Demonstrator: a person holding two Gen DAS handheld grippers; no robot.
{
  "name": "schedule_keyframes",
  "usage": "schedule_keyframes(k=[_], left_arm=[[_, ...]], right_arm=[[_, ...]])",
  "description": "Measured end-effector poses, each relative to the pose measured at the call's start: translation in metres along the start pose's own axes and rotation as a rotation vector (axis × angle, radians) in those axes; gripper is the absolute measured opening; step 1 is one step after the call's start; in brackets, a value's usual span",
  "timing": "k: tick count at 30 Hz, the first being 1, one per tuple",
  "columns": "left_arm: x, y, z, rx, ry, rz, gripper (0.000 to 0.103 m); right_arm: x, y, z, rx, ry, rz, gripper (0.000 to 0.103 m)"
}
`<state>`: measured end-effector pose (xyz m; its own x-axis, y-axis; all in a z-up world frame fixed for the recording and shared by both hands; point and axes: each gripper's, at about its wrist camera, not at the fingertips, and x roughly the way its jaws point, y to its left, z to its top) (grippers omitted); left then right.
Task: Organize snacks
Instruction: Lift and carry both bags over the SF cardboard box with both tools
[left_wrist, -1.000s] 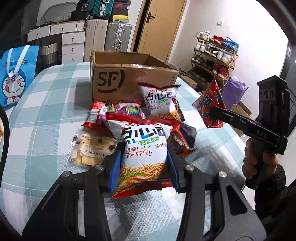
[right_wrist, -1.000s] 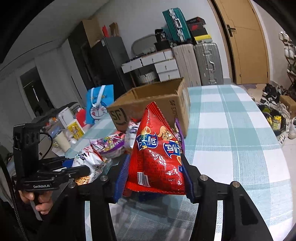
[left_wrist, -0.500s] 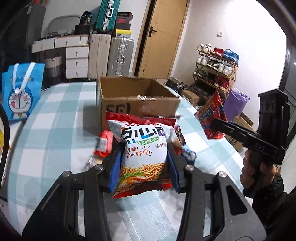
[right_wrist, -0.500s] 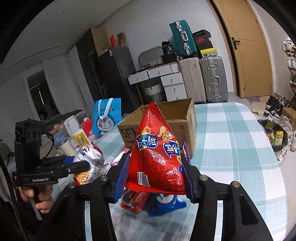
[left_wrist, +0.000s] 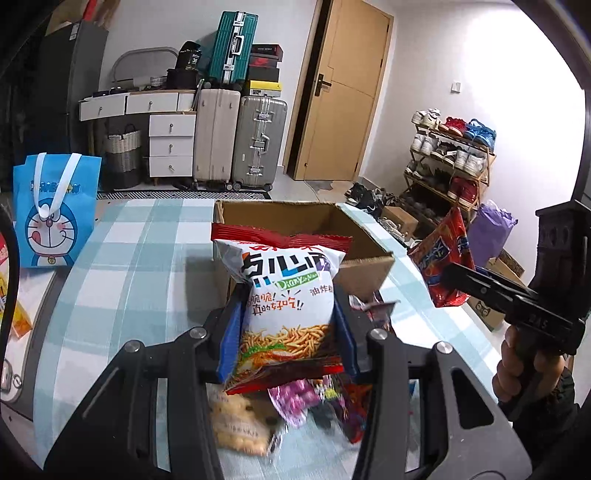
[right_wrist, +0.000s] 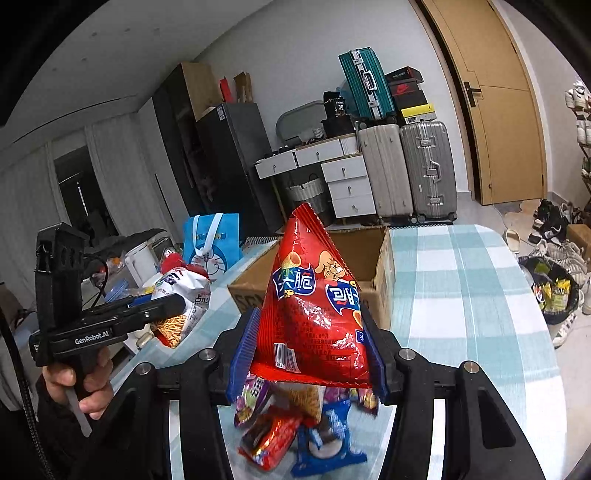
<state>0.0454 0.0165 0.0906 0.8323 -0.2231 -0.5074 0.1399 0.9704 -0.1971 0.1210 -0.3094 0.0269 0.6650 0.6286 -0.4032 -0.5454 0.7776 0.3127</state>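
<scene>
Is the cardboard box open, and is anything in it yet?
Open: the cardboard box has its flaps up and its top uncovered. The inside walls visible in both views are bare, but its floor is hidden, so I cannot tell whether it is empty.

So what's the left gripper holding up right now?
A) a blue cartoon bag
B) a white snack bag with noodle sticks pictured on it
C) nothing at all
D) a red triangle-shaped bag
B: the left gripper has its jaws pressed on both sides of the white noodle-stick snack bag, lifted in front of the open cardboard box; the red triangular bag is in the right gripper.
</scene>
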Motion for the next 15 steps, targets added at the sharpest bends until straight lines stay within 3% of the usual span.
schedule_keyframes(k=[15], left_arm=[[0.056,-0.001,0.046,-0.002,-0.007,0.021,0.041]], right_arm=[[0.042,-0.006,0.035,-0.002,0.001,-0.001,0.053]])
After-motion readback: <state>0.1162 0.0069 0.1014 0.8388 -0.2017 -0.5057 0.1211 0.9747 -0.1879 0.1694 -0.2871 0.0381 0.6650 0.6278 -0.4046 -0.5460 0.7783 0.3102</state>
